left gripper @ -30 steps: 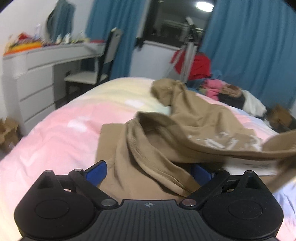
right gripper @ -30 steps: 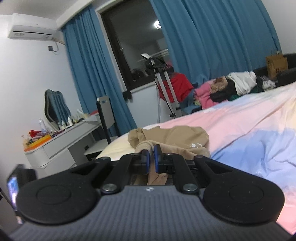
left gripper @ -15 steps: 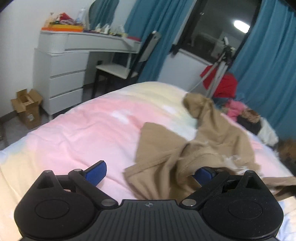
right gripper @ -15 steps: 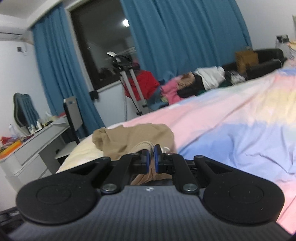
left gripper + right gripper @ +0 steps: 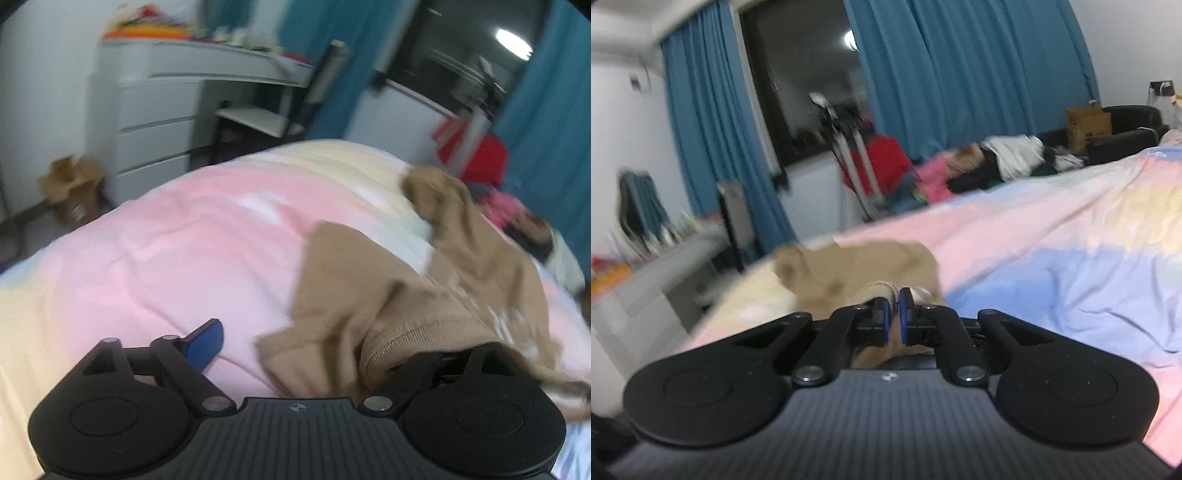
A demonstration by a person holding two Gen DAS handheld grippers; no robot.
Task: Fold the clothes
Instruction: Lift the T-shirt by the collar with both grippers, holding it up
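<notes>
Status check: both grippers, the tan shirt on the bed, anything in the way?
Right gripper shut on the tan shirt at its ribbed edge. Left gripper closing, wide, shirt draped over one side. Shirt crumpled on the bed. Nothing blocking.

Tan garment (image 5: 461, 280): soft matt knit cloth, ribbed collar. Bedspread (image 5: 177, 266): matt pastel cotton-like cloth, lightly wrinkled. Gripper bodies: matt black plastic, ribbed tops, shiny metal pivot pins. Curtains (image 5: 960, 81): matt blue cloth.
</notes>
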